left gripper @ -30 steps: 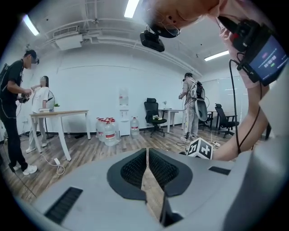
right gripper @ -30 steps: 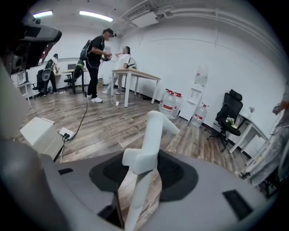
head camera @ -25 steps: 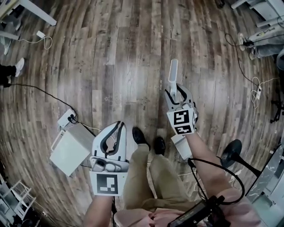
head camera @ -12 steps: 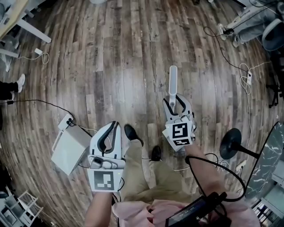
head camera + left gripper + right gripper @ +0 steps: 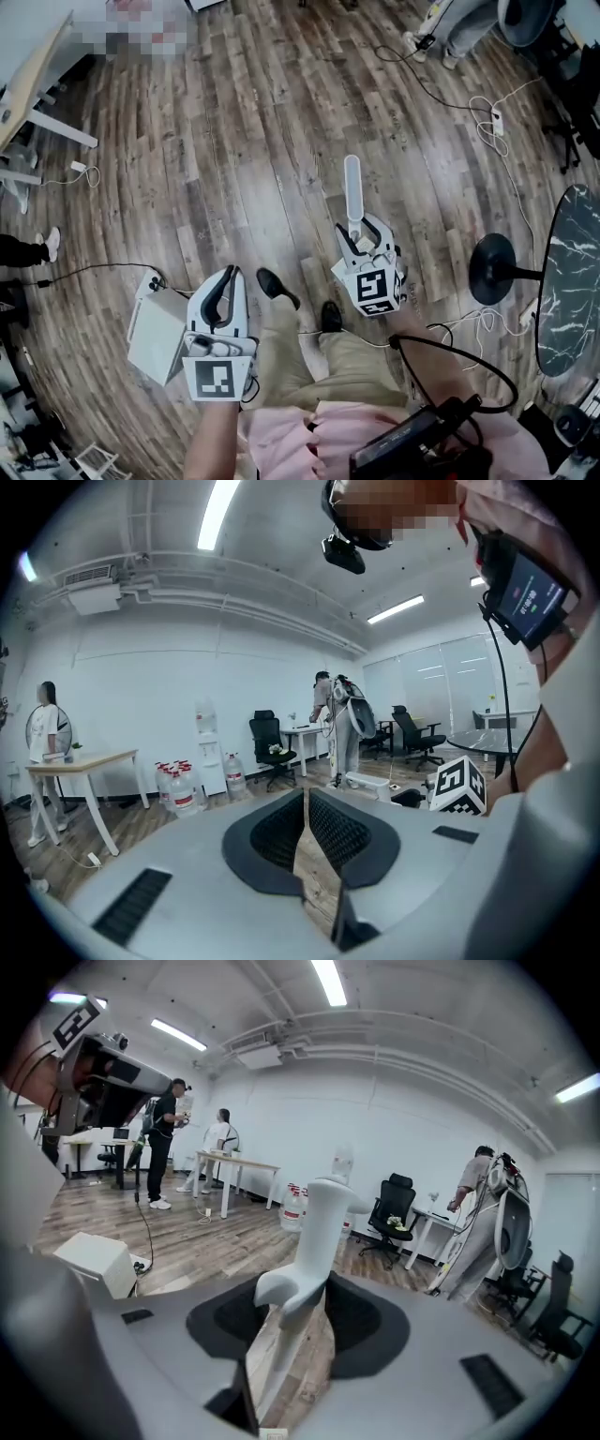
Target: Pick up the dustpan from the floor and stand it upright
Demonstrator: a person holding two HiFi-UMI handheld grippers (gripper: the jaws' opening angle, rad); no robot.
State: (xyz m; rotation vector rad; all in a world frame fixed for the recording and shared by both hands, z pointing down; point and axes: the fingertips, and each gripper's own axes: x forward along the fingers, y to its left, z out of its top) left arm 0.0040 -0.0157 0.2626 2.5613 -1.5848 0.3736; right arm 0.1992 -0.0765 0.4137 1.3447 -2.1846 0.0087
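Fingers of right gripper (image 5: 360, 236) clamped on white plastic dustpan handle (image 5: 352, 190), which sticks out past the fingertips. It looks lifted clear of the wood-plank floor (image 5: 234, 141); pan end hidden. Left gripper (image 5: 225, 279) fingers together, empty. To do it well: lower slowly, handle vertical, seat pan base flat, check it balances before loosening the grip.

Open wooden floor (image 5: 253, 141) lies ahead of the dustpan handle (image 5: 352, 190). A white box (image 5: 155, 328) sits just beside the left gripper (image 5: 228, 275); a black stand base (image 5: 492, 267) and loose cables (image 5: 483, 105) lie off right.
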